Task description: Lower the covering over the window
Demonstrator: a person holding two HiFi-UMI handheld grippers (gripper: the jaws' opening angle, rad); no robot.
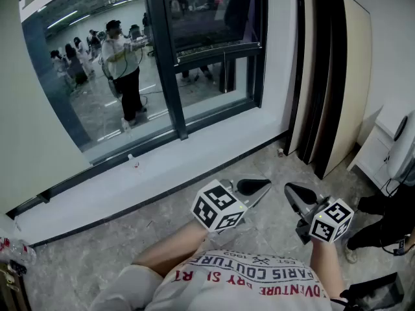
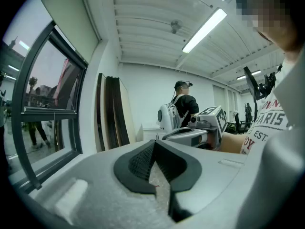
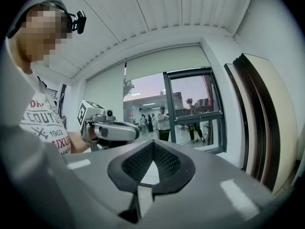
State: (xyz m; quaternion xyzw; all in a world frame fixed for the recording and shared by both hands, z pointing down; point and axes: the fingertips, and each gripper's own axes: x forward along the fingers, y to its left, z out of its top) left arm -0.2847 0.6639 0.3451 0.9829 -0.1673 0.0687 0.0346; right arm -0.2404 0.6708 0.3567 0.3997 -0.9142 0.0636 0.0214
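A large dark-framed window (image 1: 170, 57) fills the wall ahead, with people visible through the glass. In the right gripper view a pale roller blind (image 3: 164, 63) covers only the top of the glazed part, and a second pale panel (image 3: 102, 94) hangs full length to its left. That panel also fills the left of the head view (image 1: 32, 109). My left gripper (image 1: 254, 187) and right gripper (image 1: 297, 192) are held close to my body above the floor, well short of the window. Both are shut with nothing between the pads (image 2: 143, 161) (image 3: 164, 163).
A white sill (image 1: 194, 151) runs below the window. Tall dark and beige boards (image 1: 327, 76) lean against the wall at the right. A person with a white backpack (image 2: 183, 109) stands behind. A white cabinet (image 1: 379, 149) and someone's dark shoes (image 1: 382, 229) are at the far right.
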